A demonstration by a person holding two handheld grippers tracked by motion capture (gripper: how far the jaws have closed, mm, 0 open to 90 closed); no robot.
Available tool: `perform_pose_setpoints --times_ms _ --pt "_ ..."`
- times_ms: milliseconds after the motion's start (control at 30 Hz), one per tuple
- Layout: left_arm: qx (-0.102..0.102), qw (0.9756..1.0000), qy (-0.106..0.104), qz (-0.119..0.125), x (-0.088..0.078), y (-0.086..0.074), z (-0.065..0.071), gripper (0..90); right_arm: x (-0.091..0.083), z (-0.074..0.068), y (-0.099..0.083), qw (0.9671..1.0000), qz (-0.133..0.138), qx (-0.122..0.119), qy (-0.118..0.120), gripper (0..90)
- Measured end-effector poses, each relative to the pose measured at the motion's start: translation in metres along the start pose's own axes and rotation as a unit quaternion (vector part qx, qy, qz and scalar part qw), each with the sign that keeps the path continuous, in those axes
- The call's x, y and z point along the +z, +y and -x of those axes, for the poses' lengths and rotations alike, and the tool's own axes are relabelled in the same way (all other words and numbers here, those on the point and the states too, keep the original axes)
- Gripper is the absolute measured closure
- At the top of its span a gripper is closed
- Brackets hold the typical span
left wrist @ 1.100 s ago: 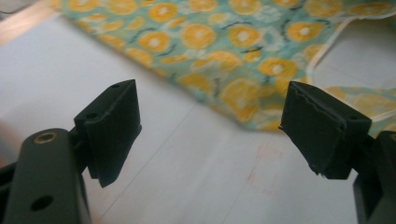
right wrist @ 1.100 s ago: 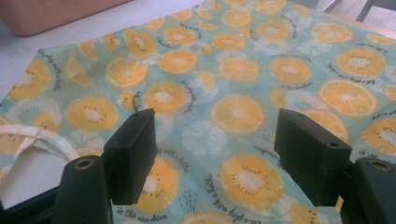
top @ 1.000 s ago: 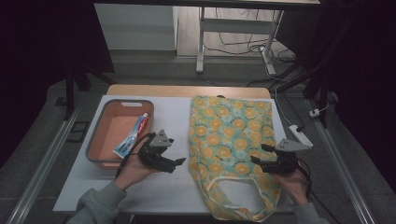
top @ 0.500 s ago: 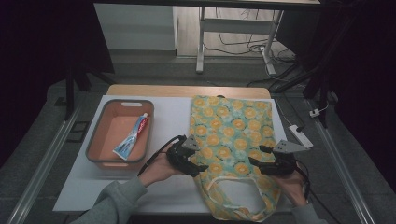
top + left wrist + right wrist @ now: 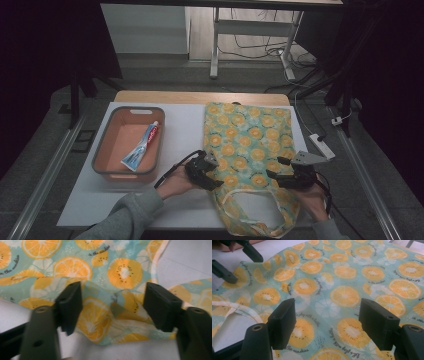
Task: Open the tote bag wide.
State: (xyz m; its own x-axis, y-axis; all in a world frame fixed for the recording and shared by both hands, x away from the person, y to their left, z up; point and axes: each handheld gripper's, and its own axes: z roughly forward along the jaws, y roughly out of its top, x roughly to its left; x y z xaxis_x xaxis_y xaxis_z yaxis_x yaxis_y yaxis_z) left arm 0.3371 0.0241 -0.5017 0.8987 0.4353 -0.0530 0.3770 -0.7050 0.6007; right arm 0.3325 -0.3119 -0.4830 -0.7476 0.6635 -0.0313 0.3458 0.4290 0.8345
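Pink bin [image 5: 107, 145] sits at the table's left with a toothpaste tube [image 5: 141, 148] inside. Next over, the left gripper [image 5: 212, 181] is at the fruit-print tote bag [image 5: 247, 135] near its left edge; its jaws have just been closing, bunched cloth between them, pads not yet pinching. Right gripper [image 5: 276, 169] hovers over the bag's right side, jaws apart, holding nothing.

High view: fixed overhead on the person's side, looking forward and down across the whole table [image 5: 180, 125]. Left gripper view: very close, low, facing the near left edge of the fruit-print bag [image 5: 100, 265]. Right gripper view: close, low, looking leftward across the bag's near end. Shared: the bag in all three; the right gripper view also catches the left gripper [image 5: 235, 261] far left.
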Motion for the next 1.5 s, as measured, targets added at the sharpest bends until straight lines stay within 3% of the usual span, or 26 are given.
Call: perform_pose_setpoints --times_ms 133,167,200,267,433,500,567,700,800,833,1000,1033,1167,1267,1500 --pt "-0.002 0.9998 -0.006 -0.02 0.008 -0.003 -0.001 63.0 0.0 0.0 0.0 1.0 -0.002 -0.002 -0.001 29.9" --pt "-0.001 0.9997 -0.006 -0.025 0.009 -0.004 -0.002 76.5 0.0 -0.001 0.0 1.0 -0.003 -0.004 -0.002 29.9" --pt "0.0 0.9996 -0.007 -0.027 0.009 -0.004 -0.002 76.5 0.0 -0.001 0.0 1.0 -0.003 -0.004 -0.002 29.9" --pt "0.002 0.9998 -0.008 -0.021 0.005 -0.003 -0.001 85.4 0.0 0.0 -0.001 1.0 -0.003 -0.004 -0.003 29.9" --pt "0.0 0.9996 -0.005 0.026 -0.029 -0.001 0.001 86.9 -0.001 0.0 0.0 1.0 -0.001 -0.003 0.0 30.0" --pt "-0.008 0.9984 -0.007 0.055 -0.047 0.0 -0.003 87.0 -0.001 0.0 0.001 1.0 -0.001 -0.003 0.003 30.0" --pt "-0.017 0.9969 0.005 0.076 -0.064 -0.001 -0.008 87.0 0.0 -0.001 0.004 0.9999 -0.003 -0.004 0.009 30.0" --pt "-0.05 0.9935 0.008 0.101 -0.081 -0.008 -0.022 87.1 -0.002 -0.009 0.012 0.999 -0.015 -0.019 0.038 30.0" --pt "-0.065 0.9921 0.004 0.107 -0.086 -0.013 -0.028 87.1 -0.006 -0.018 0.014 0.997 -0.025 -0.022 0.07 30.0" --pt "-0.066 0.9922 0.005 0.106 -0.086 -0.014 -0.029 87.0 -0.009 -0.027 0.011 0.9947 -0.03 -0.017 0.096 30.1" --pt "-0.065 0.9932 0.002 0.097 -0.081 -0.015 -0.03 87.1 -0.012 -0.057 -0.004 0.9884 -0.068 -0.017 0.135 30.1" --pt "-0.066 0.9932 0.002 0.096 -0.079 -0.015 -0.03 87.1 -0.012 -0.057 -0.004 0.9884 -0.068 -0.017 0.135 30.1" --pt "-0.065 0.9939 0.002 0.089 -0.076 -0.014 -0.032 87.0 -0.012 -0.08 -0.002 0.987 -0.084 -0.027 0.134 29.6" --pt "-0.065 0.9941 0.002 0.087 -0.075 -0.014 -0.032 87.0 -0.006 -0.092 0.002 0.9869 -0.105 -0.039 0.116 29.4" --pt "-0.071 0.9935 0.003 0.088 -0.077 -0.016 -0.035 87.0 0.008 -0.092 -0.007 0.9804 -0.175 -0.051 0.075 35.0"
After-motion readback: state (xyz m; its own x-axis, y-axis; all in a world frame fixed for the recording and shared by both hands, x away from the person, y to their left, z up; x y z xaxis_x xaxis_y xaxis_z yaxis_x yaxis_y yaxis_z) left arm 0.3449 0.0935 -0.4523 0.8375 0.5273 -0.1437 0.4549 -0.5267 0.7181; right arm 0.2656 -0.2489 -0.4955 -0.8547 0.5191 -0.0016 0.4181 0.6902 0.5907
